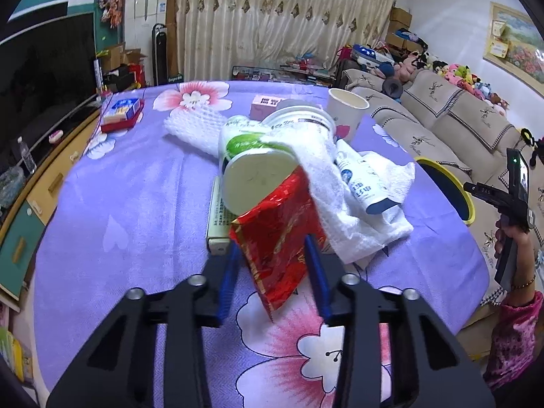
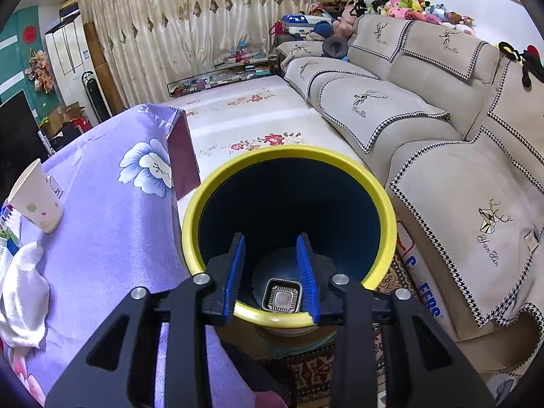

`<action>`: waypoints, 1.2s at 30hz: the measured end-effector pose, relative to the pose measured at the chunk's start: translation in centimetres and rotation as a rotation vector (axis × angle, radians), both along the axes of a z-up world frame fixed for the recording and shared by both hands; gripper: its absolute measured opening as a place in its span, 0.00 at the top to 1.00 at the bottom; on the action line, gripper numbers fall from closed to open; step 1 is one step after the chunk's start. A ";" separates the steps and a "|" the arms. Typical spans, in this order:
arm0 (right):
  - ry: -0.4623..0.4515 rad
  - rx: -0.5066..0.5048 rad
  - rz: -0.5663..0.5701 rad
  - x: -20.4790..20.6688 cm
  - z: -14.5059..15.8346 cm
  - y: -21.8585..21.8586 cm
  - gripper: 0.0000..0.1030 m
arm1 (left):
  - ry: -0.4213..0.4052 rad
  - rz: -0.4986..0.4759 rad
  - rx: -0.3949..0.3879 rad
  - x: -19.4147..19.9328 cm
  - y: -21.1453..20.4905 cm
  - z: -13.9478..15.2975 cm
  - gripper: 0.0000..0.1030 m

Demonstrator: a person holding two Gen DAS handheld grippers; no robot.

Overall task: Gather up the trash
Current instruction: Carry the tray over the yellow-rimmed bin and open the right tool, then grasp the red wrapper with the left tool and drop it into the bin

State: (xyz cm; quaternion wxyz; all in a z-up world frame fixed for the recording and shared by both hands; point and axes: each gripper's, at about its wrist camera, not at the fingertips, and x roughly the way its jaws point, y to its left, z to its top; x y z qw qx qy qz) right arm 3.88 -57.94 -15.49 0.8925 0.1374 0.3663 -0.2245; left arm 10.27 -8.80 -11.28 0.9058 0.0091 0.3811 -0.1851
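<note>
Your left hand-held gripper (image 1: pixel 273 255) pinches the red foil wrapper (image 1: pixel 278 234) at the near edge of the counter's (image 1: pixel 136 204) trash pile, while your right hand-held gripper (image 2: pixel 273 273) hangs part-open and empty over the yellow-rimmed bin (image 2: pixel 221 183), where a small square tray (image 2: pixel 283 296) lies.

1. The left wrist camera is looking down along its fingers at the table (image 1: pixel 136 183), close to the trash pile (image 1: pixel 272 170).
2. The right wrist camera is looking down into the bin (image 2: pixel 190 238), very close, beside the sofa (image 2: pixel 442 170).
3. Both views are showing the table, bin (image 1: pixel 459 190), paper cup (image 1: pixel 346 108) and sofa.
</note>
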 end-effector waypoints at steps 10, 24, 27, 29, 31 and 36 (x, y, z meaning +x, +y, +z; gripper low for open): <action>-0.011 0.017 0.018 -0.5 0.0 0.6 0.69 | -0.040 -0.055 0.050 -2.2 -0.2 2.0 0.94; -0.062 0.016 0.031 -2.4 1.3 1.7 0.69 | -0.157 -0.062 0.082 -7.5 2.2 6.5 0.94; -0.076 0.015 0.030 -3.1 1.7 1.7 0.69 | -0.190 -0.060 0.084 -8.3 2.6 7.9 0.94; -0.086 0.011 0.025 -3.8 1.9 1.7 0.69 | -0.208 -0.072 0.081 -8.8 2.4 8.8 0.94; -0.092 0.006 0.017 -4.3 2.1 1.7 0.69 | -0.217 -0.090 0.071 -8.9 2.1 9.3 0.94; -0.104 0.006 0.000 -5.5 2.1 1.4 0.69 | -0.228 -0.162 0.031 -8.4 -0.3 10.4 0.94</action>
